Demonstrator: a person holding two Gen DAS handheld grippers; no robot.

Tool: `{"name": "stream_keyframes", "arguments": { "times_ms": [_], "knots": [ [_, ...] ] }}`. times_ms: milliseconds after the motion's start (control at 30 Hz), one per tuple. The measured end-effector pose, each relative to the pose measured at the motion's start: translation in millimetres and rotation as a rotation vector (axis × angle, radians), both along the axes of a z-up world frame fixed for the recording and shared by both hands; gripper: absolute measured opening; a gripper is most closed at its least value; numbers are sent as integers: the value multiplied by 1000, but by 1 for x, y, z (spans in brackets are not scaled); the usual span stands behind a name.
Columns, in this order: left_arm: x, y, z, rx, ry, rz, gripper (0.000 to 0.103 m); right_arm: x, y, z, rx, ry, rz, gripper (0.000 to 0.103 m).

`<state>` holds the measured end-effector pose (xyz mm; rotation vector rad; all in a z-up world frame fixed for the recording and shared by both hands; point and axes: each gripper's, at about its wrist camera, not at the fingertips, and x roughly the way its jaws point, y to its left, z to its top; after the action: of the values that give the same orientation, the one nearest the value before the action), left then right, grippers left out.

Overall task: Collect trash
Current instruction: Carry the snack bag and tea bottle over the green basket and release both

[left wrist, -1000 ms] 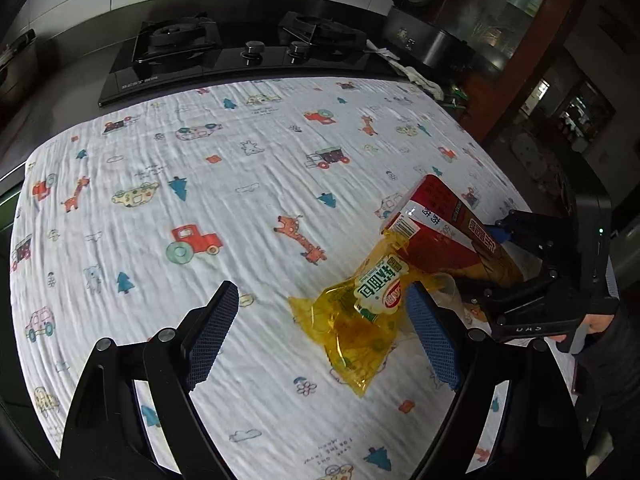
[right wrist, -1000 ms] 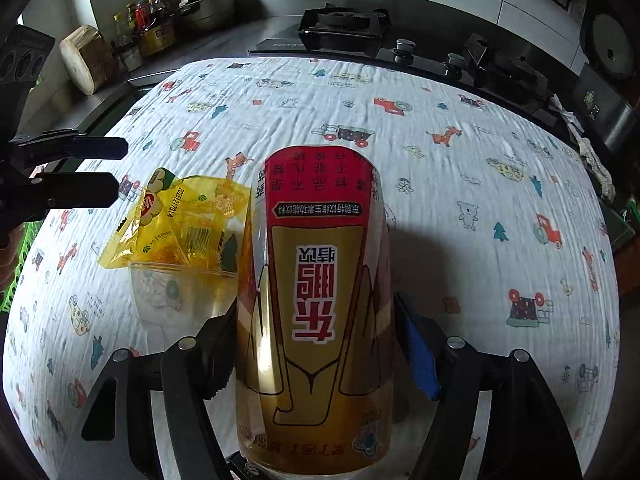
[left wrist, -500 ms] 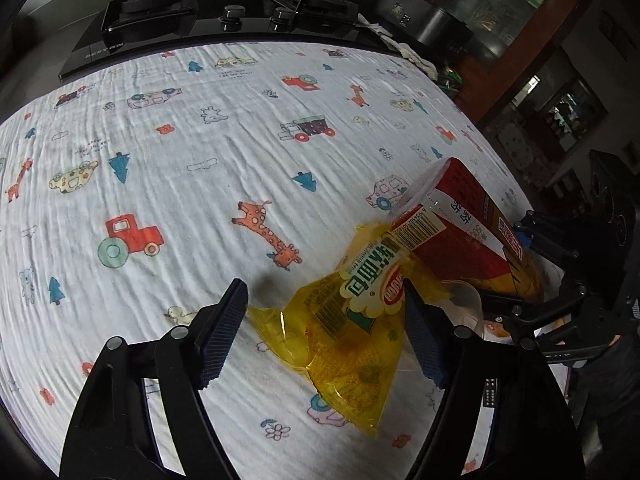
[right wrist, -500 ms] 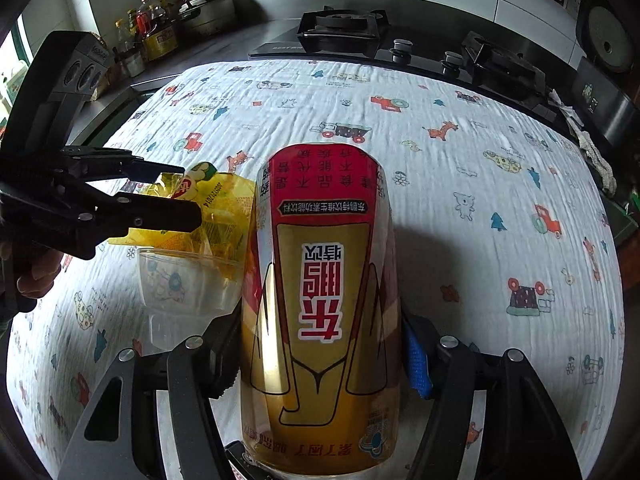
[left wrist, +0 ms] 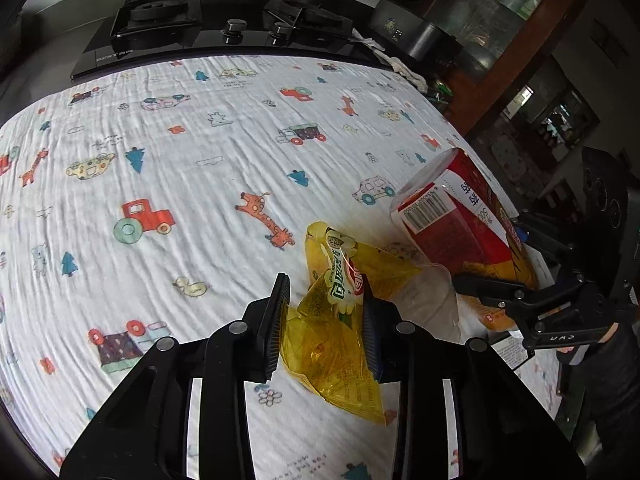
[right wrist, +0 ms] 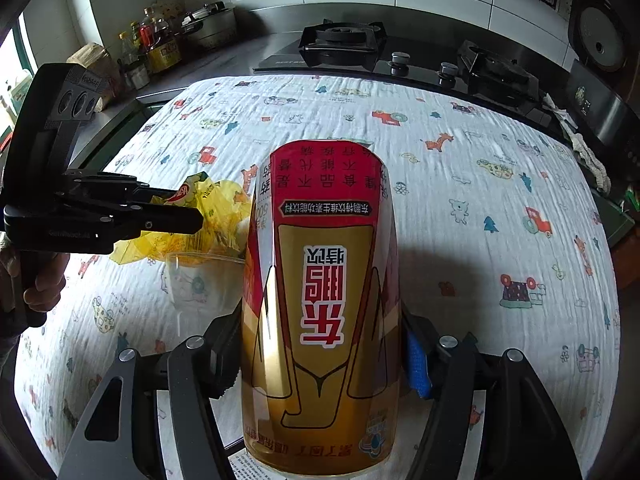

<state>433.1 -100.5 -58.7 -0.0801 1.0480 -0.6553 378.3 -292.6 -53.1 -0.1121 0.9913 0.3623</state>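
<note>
1. My left gripper [left wrist: 324, 320]: jaws have just been closing and are now drawn in on the crumpled yellow plastic snack wrapper [left wrist: 336, 332]. Both pads press its bunched middle; film spills out above and below the pinch.
2. The wrapper lies straight ahead of this claw, between the fingers, long axis running near-to-far along them. Its lower tail looks to rest on the white crinkled cloth printed with cartoon cars and giraffes [left wrist: 180, 168]; I cannot tell whether any of it is lifted.
3. Just right of the wrapper, touching or nearly so: a clear plastic cup [left wrist: 432, 304] lying on its side.
4. Beyond the cup, my right gripper [right wrist: 320, 360] is clamped on the tall red-and-gold drink can with white label text [right wrist: 320, 288], can axis along the fingers, far end pointing at the black gas hob [right wrist: 360, 46].
5. Judgement: left hand owns the wrapper; lift should go straight up, clear of cup and can.
</note>
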Motion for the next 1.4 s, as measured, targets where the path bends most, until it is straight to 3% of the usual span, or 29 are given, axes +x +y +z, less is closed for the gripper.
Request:
{"name": "stream_keyframes", "arguments": {
  "times_ms": [333,500,733,933,1167,1267,1333,1400],
  "knots": [
    [-52,74,37,-30,-59,129,31,-36,33,42,8,-55,52,63],
    [-95,134,54,-23,-98,229,31,-58,69,58,28,-73,118,63],
    [-164,234,64,52,-132,425,31,-87,141,66,64,-79,240,63],
    [-226,324,60,107,-130,602,31,-110,217,66,83,-65,370,63],
    [-270,402,35,130,-57,760,32,-126,302,60,101,-35,500,63],
    [-279,418,22,152,-32,794,38,-129,333,56,112,-19,540,63],
    [-285,422,14,172,-14,811,53,-130,352,52,114,-9,561,63],
    [-291,425,8,183,-12,816,55,-131,371,49,113,0,581,63]
  ]
}}
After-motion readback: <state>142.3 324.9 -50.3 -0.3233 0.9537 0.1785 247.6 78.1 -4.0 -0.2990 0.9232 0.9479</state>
